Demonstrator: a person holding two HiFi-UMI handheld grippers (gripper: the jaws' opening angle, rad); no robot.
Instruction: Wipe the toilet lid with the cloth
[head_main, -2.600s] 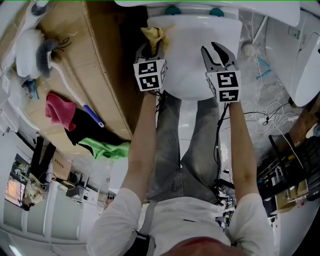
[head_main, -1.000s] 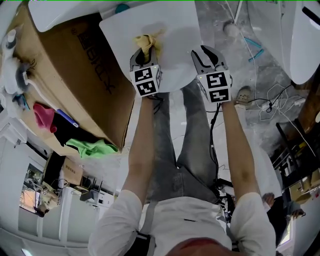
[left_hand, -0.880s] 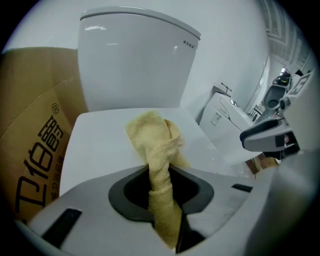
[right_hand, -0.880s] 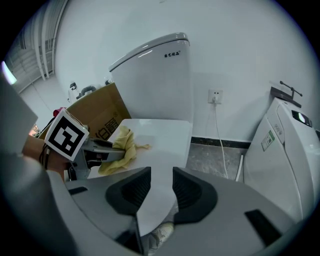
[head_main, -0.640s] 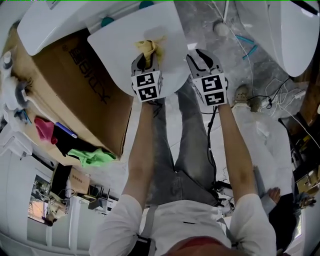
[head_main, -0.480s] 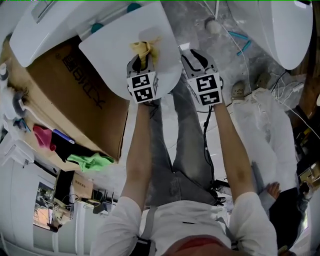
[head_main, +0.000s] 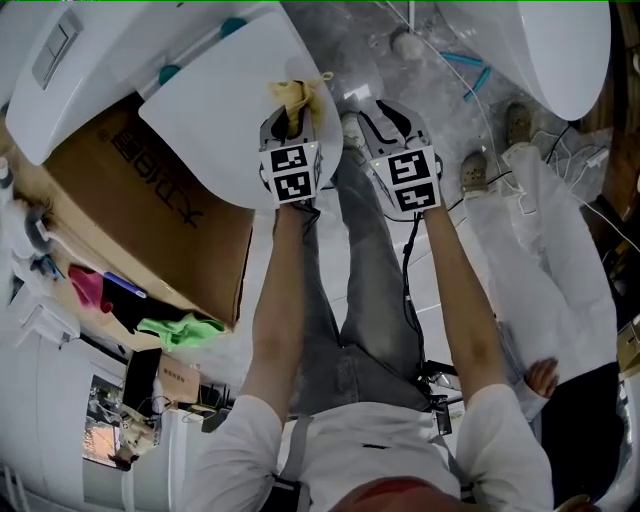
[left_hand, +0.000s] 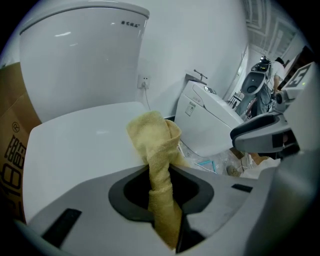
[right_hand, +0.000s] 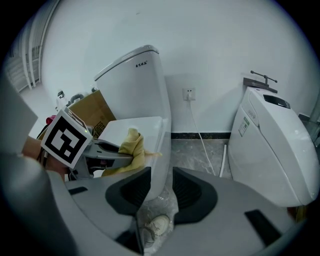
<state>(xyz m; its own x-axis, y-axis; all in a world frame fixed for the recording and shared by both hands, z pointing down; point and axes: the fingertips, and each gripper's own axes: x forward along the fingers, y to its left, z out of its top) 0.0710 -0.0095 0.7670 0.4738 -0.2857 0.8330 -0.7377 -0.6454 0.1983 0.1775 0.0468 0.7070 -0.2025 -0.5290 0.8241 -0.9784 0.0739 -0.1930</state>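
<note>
Cloth (left_hand: 155, 150) clamped in left claw (left_hand: 165, 210), over toilet lid (left_hand: 75, 145); right claw (right_hand: 161, 187) parted, empty.

head: steeply down | gripper views: low, forward (all share toilet lid (head_main: 212, 118))

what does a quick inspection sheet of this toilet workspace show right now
surface: toilet lid closed, white, no marks seen
job's things: yellow cloth lies on the lid
clutter: cardboard box beside the toilet, green cloth and pink cloth past it
grippers: left hand-held gripper shut on the cloth; right hand-held gripper open, empty, off the lid
cables: white cable hangs from the wall socket; black cable along the right forearm
surroundings: second toilet, grey floor
</note>
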